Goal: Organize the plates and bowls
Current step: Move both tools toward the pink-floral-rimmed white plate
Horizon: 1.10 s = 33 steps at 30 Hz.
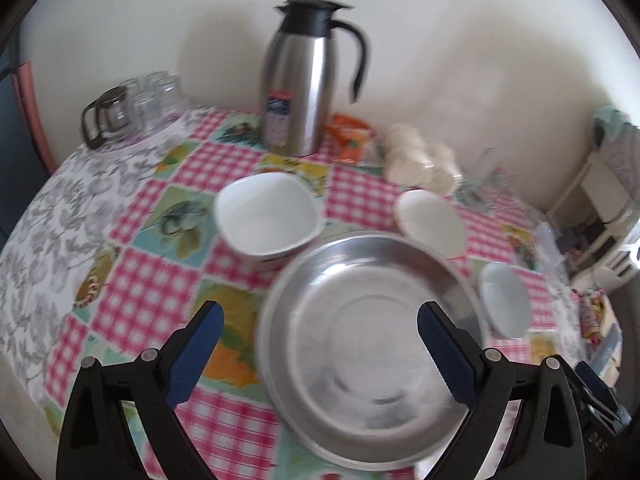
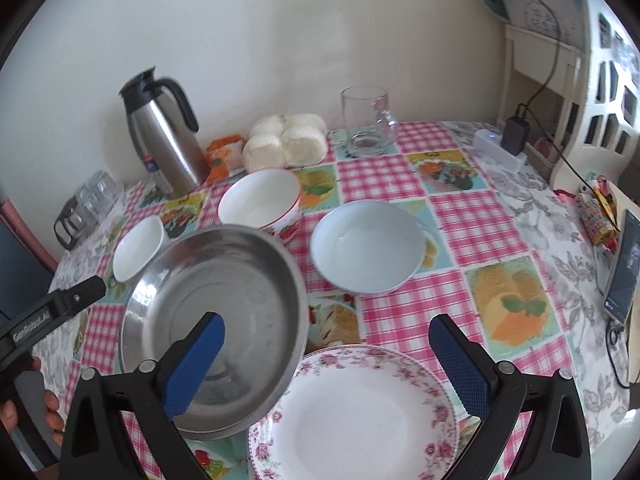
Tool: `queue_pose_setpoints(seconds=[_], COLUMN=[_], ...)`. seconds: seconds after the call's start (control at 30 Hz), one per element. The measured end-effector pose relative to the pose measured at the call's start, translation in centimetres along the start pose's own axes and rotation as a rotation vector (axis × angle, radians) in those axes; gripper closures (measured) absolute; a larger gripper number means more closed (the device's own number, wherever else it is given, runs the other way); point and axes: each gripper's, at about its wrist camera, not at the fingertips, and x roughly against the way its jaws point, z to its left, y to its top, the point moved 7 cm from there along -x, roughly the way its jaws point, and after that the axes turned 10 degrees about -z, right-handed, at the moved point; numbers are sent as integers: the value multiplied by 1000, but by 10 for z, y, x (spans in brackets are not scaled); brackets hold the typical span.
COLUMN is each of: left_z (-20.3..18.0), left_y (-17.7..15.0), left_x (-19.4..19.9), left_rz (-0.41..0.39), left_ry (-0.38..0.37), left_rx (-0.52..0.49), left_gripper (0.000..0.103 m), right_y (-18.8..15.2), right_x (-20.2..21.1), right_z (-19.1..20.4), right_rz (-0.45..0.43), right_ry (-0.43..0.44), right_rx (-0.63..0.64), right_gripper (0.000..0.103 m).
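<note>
Both tools spread wide: left tool (image 1: 318, 322), marked "GenRobot.AI", over steel pan (image 2: 216, 320) on checked worktop (image 2: 464, 216); right tool (image 2: 326, 338) above floral plate (image 2: 352, 412). Beside these, strawberry-print bowl (image 2: 260, 202), pale blue bowl (image 2: 368, 252), small white bowl (image 2: 138, 248). Thermos label (image 2: 153, 168) unreadable.

I'm seeing the steel plate (image 2: 216, 320) lying left of the floral plate (image 2: 352, 412), overlapping its rim; three bowls (image 2: 368, 252) are sitting behind them, the flask (image 2: 164, 136) farther back.
</note>
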Motion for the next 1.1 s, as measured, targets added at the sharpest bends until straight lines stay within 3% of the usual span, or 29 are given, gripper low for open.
queue_pose_setpoints(seconds=[0.33,0.53,0.83,1.1], left_z=[-70,-89,-100,-108], left_y=[-10,-31,-74,-113], left_x=[38,45,45,42], left_rz=[-93,-58,56,138], left_ry=[-157,-182,-178,-173], left_rx=[-98,-131,-149,-164], left_gripper=[5,5,5,5], right_y=[15,10,-25,-54], right_x=[40,55,48,37], right_z=[-41,-64,-97,-107], right_rz=[-112,-129,11,89], right_ry=[-22,-56,-152,-164], right_rx=[-92,-143,-175,-215], right_gripper=[0,0,0,0])
